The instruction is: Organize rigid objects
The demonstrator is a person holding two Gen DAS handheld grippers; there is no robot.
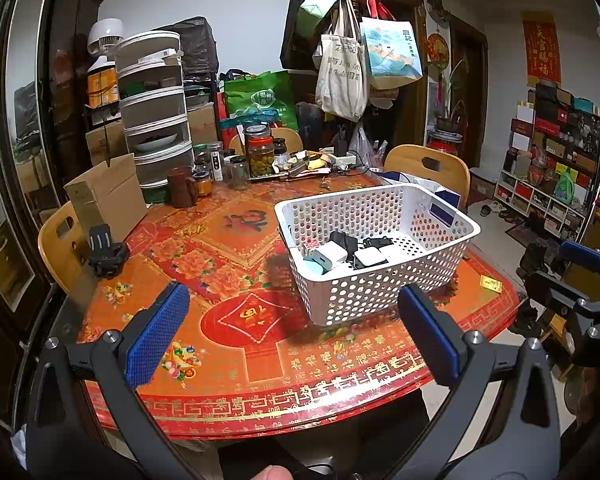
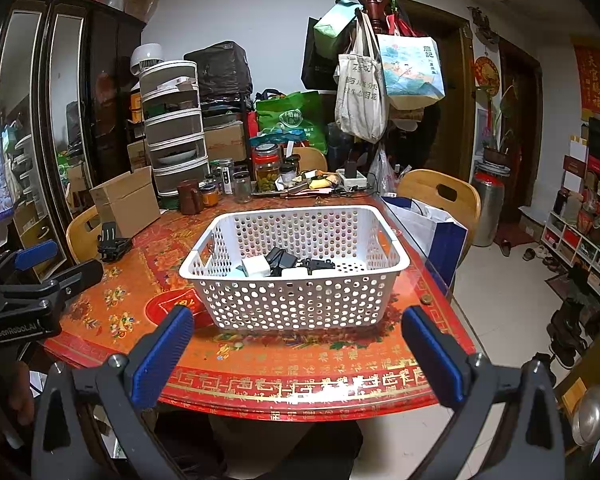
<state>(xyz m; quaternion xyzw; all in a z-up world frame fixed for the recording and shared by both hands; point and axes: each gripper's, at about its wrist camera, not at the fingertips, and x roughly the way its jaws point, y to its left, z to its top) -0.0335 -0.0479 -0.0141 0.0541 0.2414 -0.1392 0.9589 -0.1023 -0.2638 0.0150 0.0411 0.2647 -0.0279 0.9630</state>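
The left gripper [image 1: 294, 334] hangs above the near edge of the bench [image 1: 236, 376], its 2 blue-padded fingers [image 1: 158, 334] spread wide with nothing between them. The right gripper [image 2: 298, 356] hangs over the same edge with its fingers [image 2: 162, 358] equally released and empty; from the left wrist view it shows at 3 o'clock, off the side of the bench.

The white perforated basket [image 1: 384, 300] stands on the red and gold patterned cloth, at 1 o'clock from the left gripper and at 12 o'clock from the right one, close ahead of both. Inside it lie the rigid objects: a white charger [image 1: 330, 255] with a pale blue one just beside it, another white charger [image 1: 370, 257] toward 3 o'clock, and black adapters [image 1: 342, 240] behind them toward 12 o'clock. All sit bunched in the near left part of the basket floor.

A black clip holder [image 1: 106, 250] rests on the bench at 10 o'clock from the basket, well apart from it, just in front of a cardboard box [image 1: 108, 196]. A brown mug [image 1: 182, 188] and several glass jars [image 1: 260, 152] stand at the far edge, toward 12 o'clock. A small yellow card [image 1: 491, 283] lies at 3 o'clock from the basket.
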